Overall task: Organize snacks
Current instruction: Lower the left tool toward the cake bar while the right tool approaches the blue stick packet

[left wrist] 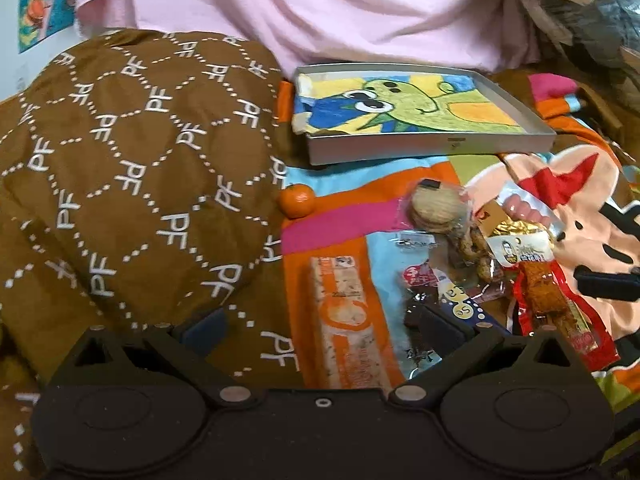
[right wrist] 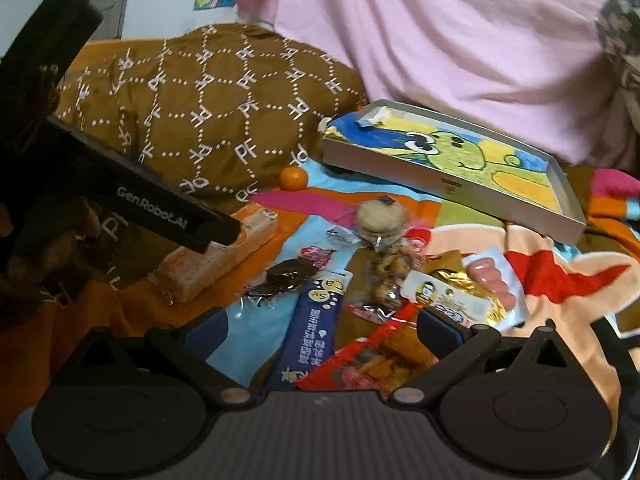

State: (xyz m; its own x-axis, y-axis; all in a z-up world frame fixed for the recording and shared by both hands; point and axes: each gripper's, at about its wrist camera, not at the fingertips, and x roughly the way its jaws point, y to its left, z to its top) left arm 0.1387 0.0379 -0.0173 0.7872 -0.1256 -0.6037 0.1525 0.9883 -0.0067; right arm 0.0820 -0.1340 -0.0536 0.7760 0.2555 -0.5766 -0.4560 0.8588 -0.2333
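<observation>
Snacks lie heaped on a colourful blanket [left wrist: 340, 216]; the long orange bar [left wrist: 346, 320] sits between the left gripper [left wrist: 320, 328]'s spread, empty fingers; the right gripper [right wrist: 320, 330], likewise released, hovers over the blue packet [right wrist: 316, 332]; the tray [right wrist: 452, 188] rests beyond, well apart.

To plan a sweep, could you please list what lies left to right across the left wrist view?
Brown patterned cushion → small orange tangerine → long orange-wrapped biscuit bar → clear-wrapped round cookies → red-wrapped fried snack.
</observation>
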